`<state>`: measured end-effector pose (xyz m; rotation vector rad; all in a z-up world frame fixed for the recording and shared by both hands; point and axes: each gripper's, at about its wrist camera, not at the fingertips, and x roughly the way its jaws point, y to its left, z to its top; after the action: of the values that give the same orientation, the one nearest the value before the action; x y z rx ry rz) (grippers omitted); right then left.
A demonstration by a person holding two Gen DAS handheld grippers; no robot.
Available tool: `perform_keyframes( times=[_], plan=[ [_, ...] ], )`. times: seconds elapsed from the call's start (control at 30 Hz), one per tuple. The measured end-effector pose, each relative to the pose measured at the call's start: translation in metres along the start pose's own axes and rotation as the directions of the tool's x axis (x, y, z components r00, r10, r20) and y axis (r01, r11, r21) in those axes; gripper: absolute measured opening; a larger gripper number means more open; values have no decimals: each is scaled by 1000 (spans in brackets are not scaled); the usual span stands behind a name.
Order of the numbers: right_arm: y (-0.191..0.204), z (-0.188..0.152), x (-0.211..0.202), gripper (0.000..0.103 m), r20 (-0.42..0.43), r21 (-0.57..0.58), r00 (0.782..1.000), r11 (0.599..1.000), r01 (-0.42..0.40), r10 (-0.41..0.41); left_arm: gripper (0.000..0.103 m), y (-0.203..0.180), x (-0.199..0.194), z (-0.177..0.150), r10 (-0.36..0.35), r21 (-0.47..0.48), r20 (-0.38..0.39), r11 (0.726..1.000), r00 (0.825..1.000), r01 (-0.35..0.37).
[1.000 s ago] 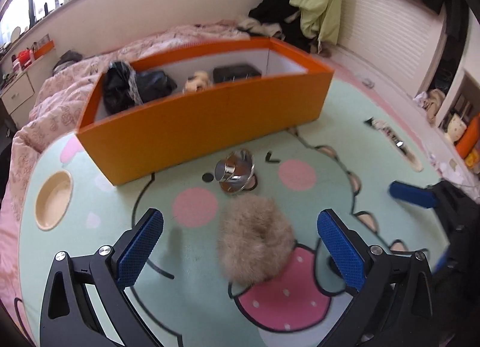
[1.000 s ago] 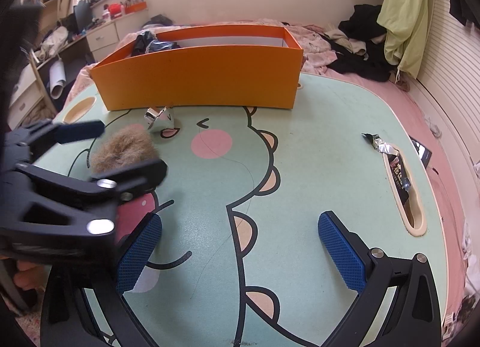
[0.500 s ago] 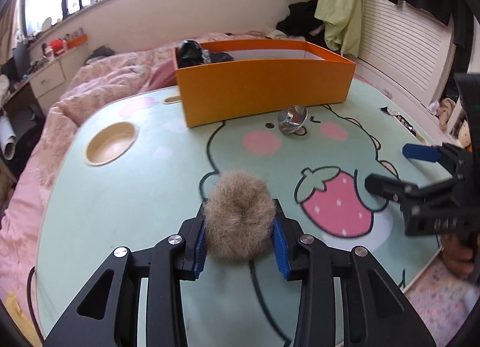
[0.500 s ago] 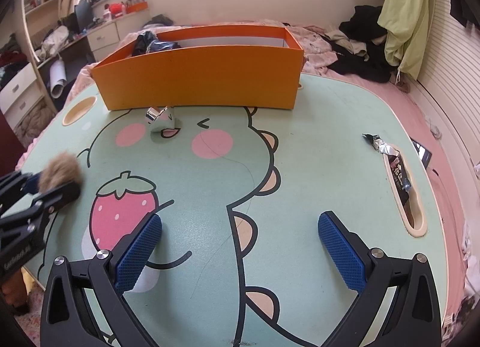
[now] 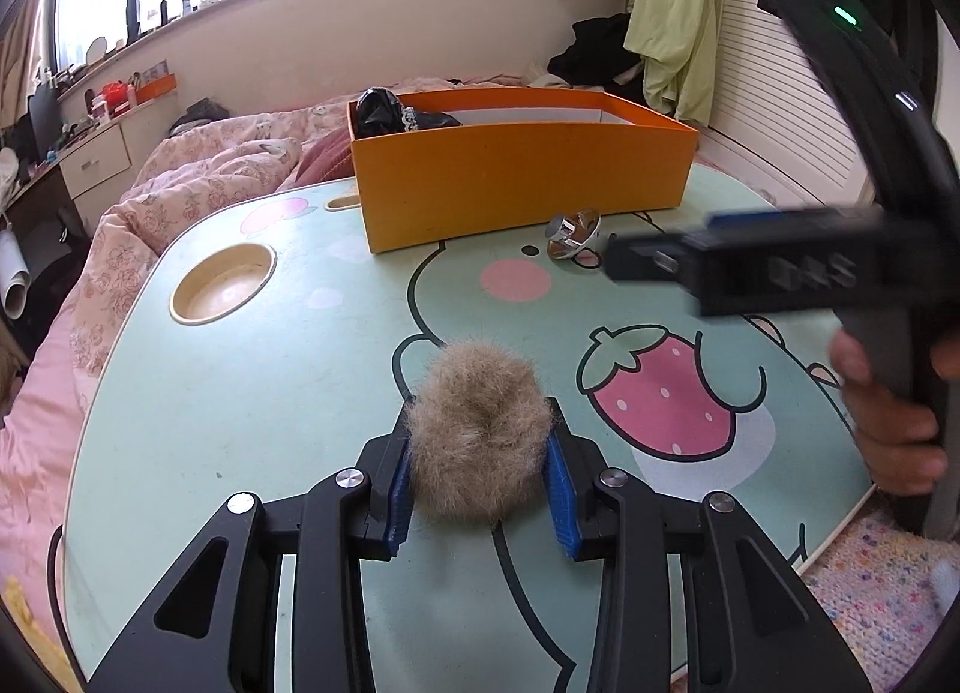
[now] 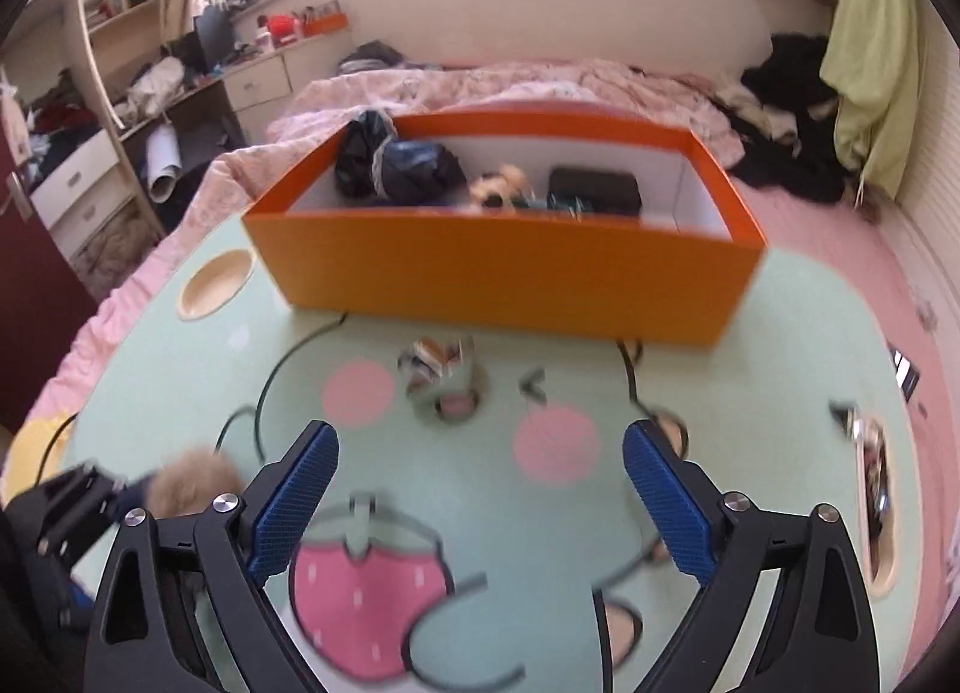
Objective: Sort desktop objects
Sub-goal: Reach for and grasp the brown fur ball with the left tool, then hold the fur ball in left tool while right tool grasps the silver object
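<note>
My left gripper (image 5: 480,477) is shut on a tan fluffy pompom (image 5: 477,432), its blue pads pressed into the fur just above the green cartoon tabletop (image 5: 252,393). An orange box (image 5: 528,186) stands at the far side with dark items inside. A shiny metal object (image 5: 573,234) lies in front of the box. My right gripper (image 6: 480,489) hovers over the table with its jaws closing and nothing between them. The metal object (image 6: 435,366) lies blurred ahead of it, and the pompom (image 6: 192,480) shows at lower left. The box (image 6: 504,273) is beyond.
A round cup recess (image 5: 222,285) is sunk into the table at the left. A long slot (image 6: 879,489) with small items lies near the right edge. A pink bed (image 5: 198,177) lies behind the table. A hand (image 5: 888,417) holds the right gripper's handle.
My left gripper closed on the pompom and drew it back from the box. My right gripper moved forward toward the box and the metal object, and its jaws narrowed a little.
</note>
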<state>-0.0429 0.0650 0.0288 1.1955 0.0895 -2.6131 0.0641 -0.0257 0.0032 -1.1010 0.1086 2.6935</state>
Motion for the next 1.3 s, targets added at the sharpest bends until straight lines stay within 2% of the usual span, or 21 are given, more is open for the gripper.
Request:
perform_keyframes(
  times=[0.13,0.2,0.23,0.33,0.43,0.57,0.7,0.87,1.2,1.3],
  plan=[
    [10,21,25,81,-14,-24,1000,1000,4,-4,38,0,0,0,0,0,0,1000,1000,0],
    [9,21,41,28,-65,-25,997,999,31,-33,38,0,0,0,-1,0,2,1000,1000,1],
    [8,19,38,28,-43,-23,999,999,28,-29,38,0,0,0,-3,0,2,1000,1000,3],
    [10,5,18,28,-23,-26,998,998,-62,61,38,0,-1,0,-6,-3,5,1000,1000,6],
    [13,-16,-13,28,19,-52,997,996,-76,77,38,0,-1,1,-10,-5,6,1000,1000,10],
    [10,-40,-39,28,51,-73,998,996,-45,49,38,-2,-2,1,-18,-4,1,1000,1000,18],
    [-5,-48,-51,28,67,-59,998,998,-16,20,38,-3,-7,8,-50,-8,15,999,999,50],
    [-7,-41,-50,28,96,-69,995,997,42,-35,38,-1,-11,28,-108,-43,38,993,993,109],
    [-12,-16,-50,28,139,-81,987,992,95,-83,38,-2,-6,73,-128,-21,53,991,990,129],
    [-15,1,-48,28,161,-93,981,988,125,-109,38,0,0,100,-97,13,59,995,993,97]
  ],
)
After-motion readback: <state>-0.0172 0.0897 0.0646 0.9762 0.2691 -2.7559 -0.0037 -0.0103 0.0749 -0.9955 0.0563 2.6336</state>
